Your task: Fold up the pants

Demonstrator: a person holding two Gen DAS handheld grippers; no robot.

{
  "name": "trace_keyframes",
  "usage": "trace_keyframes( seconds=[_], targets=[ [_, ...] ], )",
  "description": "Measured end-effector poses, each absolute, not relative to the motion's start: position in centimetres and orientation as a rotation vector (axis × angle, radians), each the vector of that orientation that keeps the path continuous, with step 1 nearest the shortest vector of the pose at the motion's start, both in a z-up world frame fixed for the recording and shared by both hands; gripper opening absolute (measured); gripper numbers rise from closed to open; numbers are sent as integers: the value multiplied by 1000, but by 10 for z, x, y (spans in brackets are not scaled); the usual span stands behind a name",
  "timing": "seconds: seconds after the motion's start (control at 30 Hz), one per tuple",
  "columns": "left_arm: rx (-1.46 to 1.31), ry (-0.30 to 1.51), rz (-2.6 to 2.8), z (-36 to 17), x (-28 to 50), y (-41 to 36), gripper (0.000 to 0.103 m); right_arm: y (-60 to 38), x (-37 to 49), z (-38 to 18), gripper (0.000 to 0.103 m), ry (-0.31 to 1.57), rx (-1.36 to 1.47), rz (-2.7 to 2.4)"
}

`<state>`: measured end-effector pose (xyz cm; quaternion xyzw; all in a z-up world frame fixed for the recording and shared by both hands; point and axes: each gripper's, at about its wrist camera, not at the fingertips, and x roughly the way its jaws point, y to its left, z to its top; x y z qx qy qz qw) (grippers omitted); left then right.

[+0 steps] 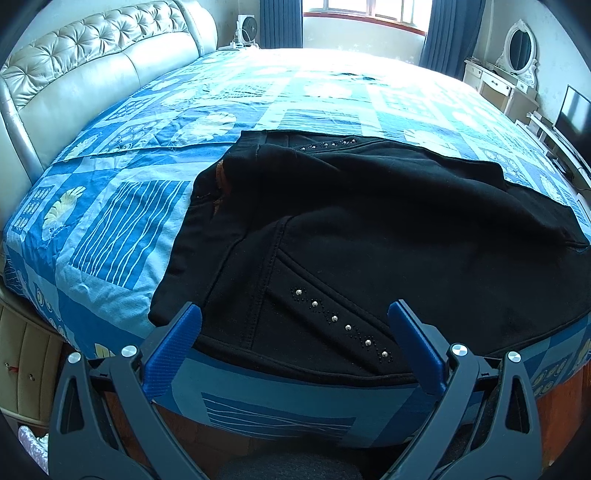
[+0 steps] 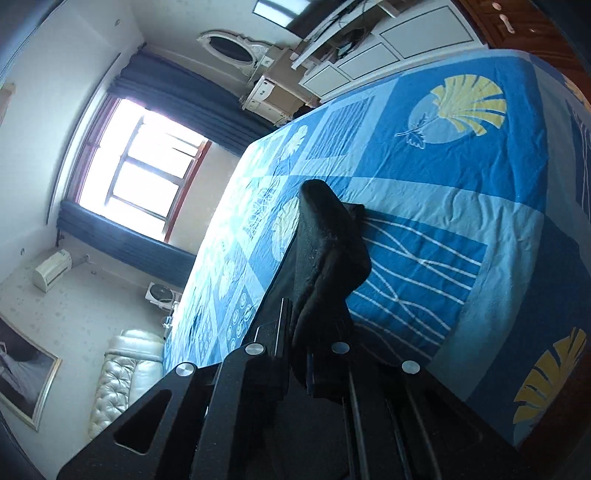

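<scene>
Pants (image 1: 369,229): black, lying on bed (image 1: 155,122) near its front edge, waist end toward L gripper. Upper layer is draped over lower part, w/ a fold running diagonally. Two rows of studs (image 1: 340,321) visible: one by front pocket seam, one farther back near top edge. Brown inner lining shows at left side of waistband.

L gripper (image 1: 295,325): released, blue fingers (image 1: 173,350) spread wide, one each side of studded pocket area, just above front hem of pants at bed edge. Contact w/ fabric cannot be confirmed.

R gripper (image 2: 314,332): clenched on pants (image 2: 328,251); a bunched ridge of black fabric rises from between the jaws and points out over the bed (image 2: 461,177). R wrist view is rolled sideways, so the bed appears tilted.

Bed cover: blue patchwork w/ stripe and leaf panels. Surroundings: tufted headboard (image 1: 92,62) at left, window (image 1: 369,11) w/ blue curtains (image 1: 280,22) behind, white dresser w/ oval mirror (image 1: 519,48) at right, TV (image 1: 572,118) at far right.
</scene>
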<state>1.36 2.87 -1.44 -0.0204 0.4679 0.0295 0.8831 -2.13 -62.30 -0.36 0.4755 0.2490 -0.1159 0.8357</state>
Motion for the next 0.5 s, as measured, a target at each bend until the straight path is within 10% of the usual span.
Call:
trace_keyframes(
  seconds=[0.5],
  targets=[
    [-54,971,99,-20,40,90,101,-714,-44,-54,15,699,944,-595]
  ],
)
